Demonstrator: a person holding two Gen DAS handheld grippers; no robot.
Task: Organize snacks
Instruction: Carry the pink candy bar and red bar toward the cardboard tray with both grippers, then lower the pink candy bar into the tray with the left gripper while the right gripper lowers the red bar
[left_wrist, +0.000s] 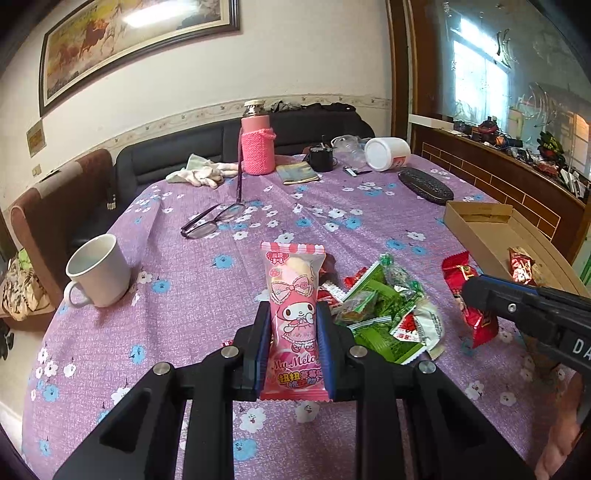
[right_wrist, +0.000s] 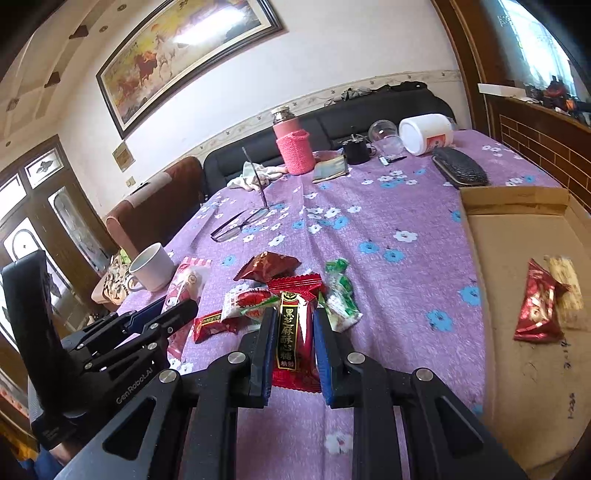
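Observation:
My left gripper (left_wrist: 292, 314) is shut on a pink My Melody snack packet (left_wrist: 293, 295) and holds it upright above the purple floral tablecloth (left_wrist: 184, 314). My right gripper (right_wrist: 295, 317) is shut on a red sesame candy packet (right_wrist: 295, 325), also seen in the left wrist view (left_wrist: 469, 295). A pile of green and red snack packets (left_wrist: 384, 314) lies on the cloth just right of the left gripper; it also shows in the right wrist view (right_wrist: 288, 288). A shallow cardboard box (right_wrist: 524, 295) at the right holds a red packet (right_wrist: 537, 310) and a pale one (right_wrist: 565, 284).
A white mug (left_wrist: 98, 271) stands at the left. Black glasses (left_wrist: 210, 221) lie mid-table. At the back are a pink knit-sleeved bottle (left_wrist: 256, 144), white gloves (left_wrist: 201, 171), a black cup (left_wrist: 321, 158), a toppled white jar (left_wrist: 388, 153) and a black case (left_wrist: 424, 186).

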